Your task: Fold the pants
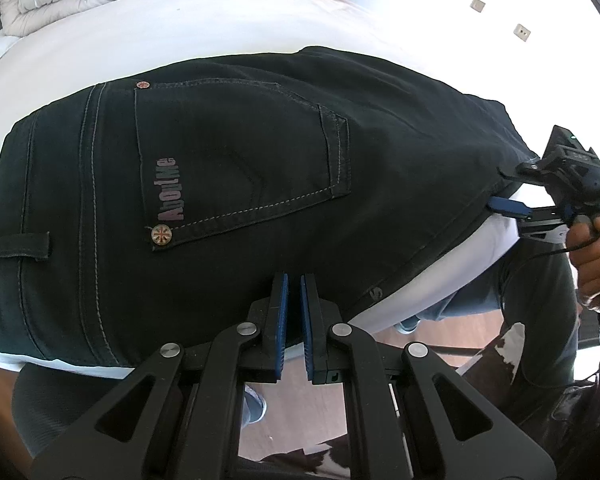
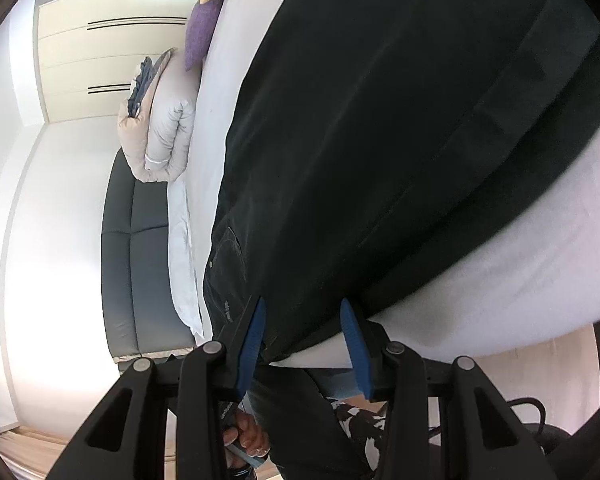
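The left tongs [image 1: 294, 280] are pressed together at the near edge of the pants [image 1: 228, 168]; whether they pinch cloth is unclear. The right tongs [image 2: 304, 308] straddle the far end, spread. The pants lie flat on the bed [image 1: 100, 48]. Best to close the right fully, then lift both ends evenly.

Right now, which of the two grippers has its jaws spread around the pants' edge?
The right gripper: its blue fingers straddle the dark pants at the bed's edge. The left gripper is shut, over the pants' near edge.
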`<state>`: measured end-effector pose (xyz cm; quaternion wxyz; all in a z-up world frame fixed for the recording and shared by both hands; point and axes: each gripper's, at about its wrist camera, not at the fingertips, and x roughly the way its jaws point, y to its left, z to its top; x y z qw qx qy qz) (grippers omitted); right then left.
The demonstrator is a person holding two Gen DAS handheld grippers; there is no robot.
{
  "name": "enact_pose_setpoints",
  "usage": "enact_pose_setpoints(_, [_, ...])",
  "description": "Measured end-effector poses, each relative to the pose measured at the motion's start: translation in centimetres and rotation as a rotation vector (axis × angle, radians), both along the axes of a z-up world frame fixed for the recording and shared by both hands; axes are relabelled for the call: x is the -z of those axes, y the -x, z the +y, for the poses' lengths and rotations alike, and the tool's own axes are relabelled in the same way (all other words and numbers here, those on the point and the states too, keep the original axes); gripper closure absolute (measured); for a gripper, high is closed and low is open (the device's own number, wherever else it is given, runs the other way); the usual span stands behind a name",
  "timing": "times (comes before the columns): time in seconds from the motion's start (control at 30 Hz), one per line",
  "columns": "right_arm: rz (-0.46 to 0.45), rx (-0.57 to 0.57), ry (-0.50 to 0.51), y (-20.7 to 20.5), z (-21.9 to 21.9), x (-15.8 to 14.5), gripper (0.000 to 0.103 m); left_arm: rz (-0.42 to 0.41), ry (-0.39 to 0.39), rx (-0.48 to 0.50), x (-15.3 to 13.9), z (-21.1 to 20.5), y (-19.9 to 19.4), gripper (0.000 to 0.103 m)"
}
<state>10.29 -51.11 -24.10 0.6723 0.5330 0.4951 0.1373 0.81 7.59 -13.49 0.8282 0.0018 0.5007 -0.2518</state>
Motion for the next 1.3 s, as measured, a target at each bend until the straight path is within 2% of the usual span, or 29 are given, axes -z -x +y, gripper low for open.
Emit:
enact_pose_setpoints(0.03, [-0.001,0.003,-0.009,-0.2,0.1,0.3,0.059,0.0,-0.001,0.001,0.0,0.0,0.0,0.097])
enact_pose_setpoints(0.1, [-0.005,0.0,-0.007,-0.6,0.2,0.6,0.071,-0.002,-0.007,0.002,-0.1,0.0,0.1,0.097])
enact_pose_setpoints(0.13, [-0.004,-0.005,0.009,-0.7,0.3,0.7,0.092,-0.002,-0.009,0.002,-0.1,-0.1,0.1,0.097])
enact_pose_setpoints(0.23, [-0.008,0.011,-0.002,0.1,0.1,1.4,0.097,-0.001,-0.012,0.004,-0.1,-0.2,0.2,0.097])
enact_pose_setpoints(0.47, [-0.046,0.023,0.058,2.6,0.9,0.8,0.098,0.003,-0.022,0.008,-0.1,-0.5,0.5,0.097])
enact_pose_setpoints(0.6, [-0.058,0.027,0.045,2.6,1.0,1.0,0.098,-0.003,-0.029,0.003,-0.3,-0.7,0.7,0.097])
enact_pose_setpoints(0.7, [-0.08,0.015,0.064,2.5,0.4,0.2,0.088,-0.03,-0.06,0.007,-1.0,-1.3,1.0,0.097])
enact_pose_setpoints(0.73, [-0.082,0.028,0.069,2.5,-0.1,0.0,0.082,-0.043,-0.069,0.007,-1.4,-1.5,1.0,0.097])
enact_pose_setpoints(0.77, [-0.089,0.066,0.061,2.6,-1.3,-0.4,0.07,-0.058,-0.065,0.004,-1.9,-1.6,1.0,0.097])
enact_pose_setpoints(0.83, [-0.101,0.134,0.056,3.0,-3.2,-0.7,0.062,-0.079,-0.036,0.003,-3.0,-1.9,0.6,0.097])
enact_pose_setpoints(0.9, [-0.103,0.196,0.066,3.0,-5.5,-0.9,0.064,-0.097,-0.013,0.011,-3.8,-2.7,-0.1,0.097])
enact_pose_setpoints(0.93, [-0.097,0.213,0.064,3.0,-6.2,-0.8,0.075,-0.106,-0.015,0.019,-4.0,-3.4,-0.6,0.097])
enact_pose_setpoints(0.97, [-0.084,0.225,0.067,3.1,-7.0,-0.5,0.097,-0.111,-0.015,0.03,-4.1,-4.2,-1.1,0.097])
enact_pose_setpoints(1.03, [-0.062,0.247,0.076,3.5,-7.7,0.1,0.099,-0.107,-0.022,0.056,-3.5,-5.7,-1.9,0.097])
enact_pose_setpoints(1.13, [-0.059,0.274,0.048,4.8,-7.9,1.1,0.1,-0.078,-0.082,0.07,-1.5,-7.2,-2.6,0.097])
enact_pose_setpoints(1.23, [-0.078,0.282,0.038,5.1,-7.7,1.4,0.101,-0.067,-0.05,0.053,-1.0,-6.7,-2.5,0.097])
enact_pose_setpoints(1.3, [-0.084,0.257,0.076,4.8,-7.5,0.8,0.101,-0.059,-0.045,0.037,-1.0,-6.1,-2.6,0.097])
